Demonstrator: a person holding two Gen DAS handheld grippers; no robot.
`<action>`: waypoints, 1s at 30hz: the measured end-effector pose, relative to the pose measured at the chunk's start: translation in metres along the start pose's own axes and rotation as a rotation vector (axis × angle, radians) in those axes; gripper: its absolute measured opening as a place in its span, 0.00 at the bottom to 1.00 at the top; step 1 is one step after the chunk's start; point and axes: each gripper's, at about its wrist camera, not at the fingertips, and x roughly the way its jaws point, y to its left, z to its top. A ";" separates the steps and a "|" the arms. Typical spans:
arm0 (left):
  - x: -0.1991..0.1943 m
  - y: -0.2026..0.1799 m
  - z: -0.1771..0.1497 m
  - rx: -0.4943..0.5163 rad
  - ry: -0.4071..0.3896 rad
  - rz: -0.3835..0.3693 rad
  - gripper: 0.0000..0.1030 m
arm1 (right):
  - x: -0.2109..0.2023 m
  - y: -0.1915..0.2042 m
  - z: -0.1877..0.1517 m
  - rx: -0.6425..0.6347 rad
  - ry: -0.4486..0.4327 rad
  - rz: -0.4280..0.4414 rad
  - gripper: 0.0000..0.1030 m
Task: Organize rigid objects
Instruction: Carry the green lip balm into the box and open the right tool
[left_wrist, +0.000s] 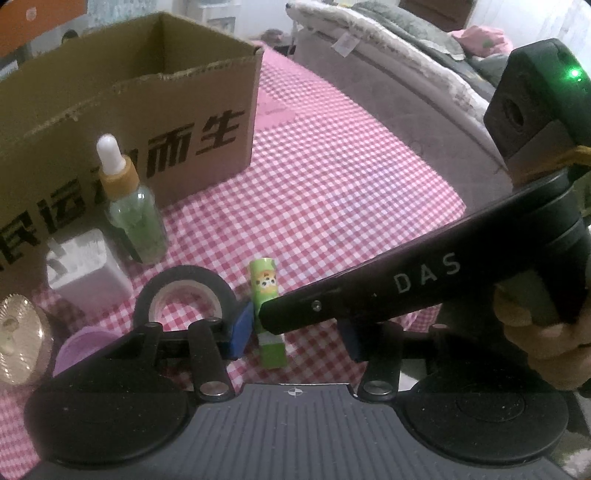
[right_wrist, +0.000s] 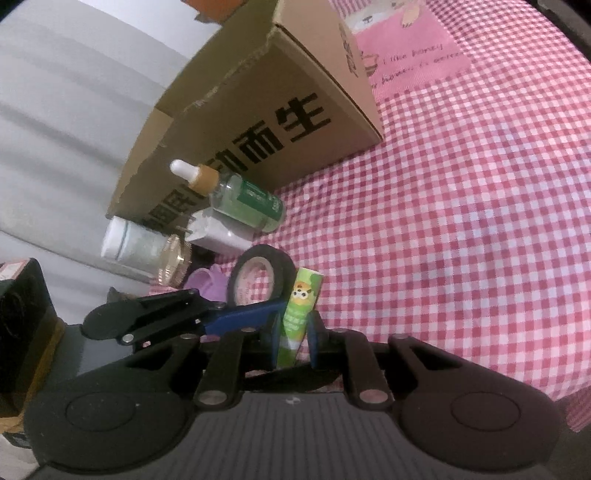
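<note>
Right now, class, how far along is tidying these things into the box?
Done: nothing shows inside the cardboard box. In hand: the right gripper clamps the green tube; the left gripper brackets it. Left: dropper bottle, charger, tape roll, jar.

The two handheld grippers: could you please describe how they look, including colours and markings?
Both are black, with ribbed dark grey bases, round pivot discs and silver-riveted linkage bars ending in blue finger pads. The right gripper carries white "DAS" lettering on its side, plus a black top block with a green light. The left gripper looks alike.
</note>
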 end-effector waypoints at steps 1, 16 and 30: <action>-0.002 -0.001 0.001 0.001 -0.009 0.000 0.47 | -0.003 0.002 -0.001 -0.001 -0.009 0.002 0.16; -0.051 -0.001 0.008 -0.004 -0.180 0.003 0.44 | -0.054 0.043 -0.004 -0.097 -0.166 -0.015 0.16; -0.130 0.043 0.027 -0.060 -0.389 0.110 0.43 | -0.062 0.140 0.036 -0.327 -0.265 0.052 0.16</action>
